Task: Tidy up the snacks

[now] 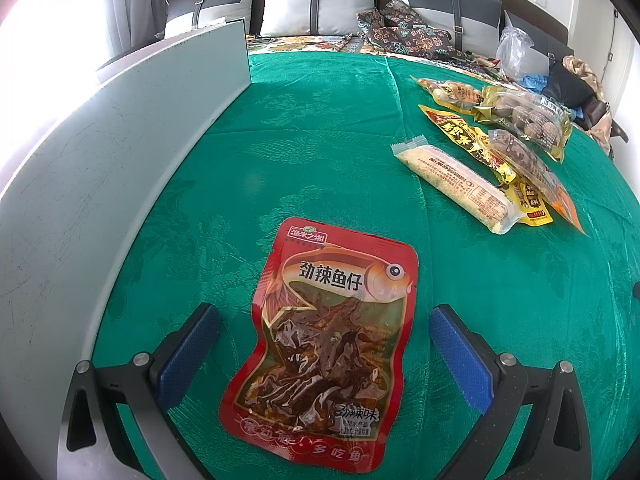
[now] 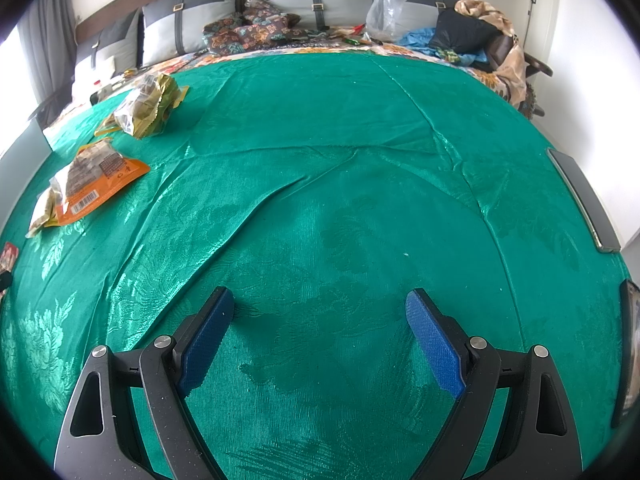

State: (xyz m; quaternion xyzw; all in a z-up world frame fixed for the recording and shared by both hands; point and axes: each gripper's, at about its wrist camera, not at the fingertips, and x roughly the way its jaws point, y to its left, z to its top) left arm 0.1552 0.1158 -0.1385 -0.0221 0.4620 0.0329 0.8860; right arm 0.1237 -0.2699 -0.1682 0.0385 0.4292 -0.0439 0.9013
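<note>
Green cloth (image 1: 320,128) lay slack, so with your left claw (image 1: 324,344) spread wide around the red fish packet (image 1: 328,340), you wanted to pinch its edges, right claw (image 2: 320,336) gaping empty.

Daylight floods in from the left, blowing out the window (image 1: 24,20) to white. The green cloth (image 2: 360,160) shows glossy sheen along its creases. Both views stay sharp, with strong fisheye curving and dark corners.
</note>
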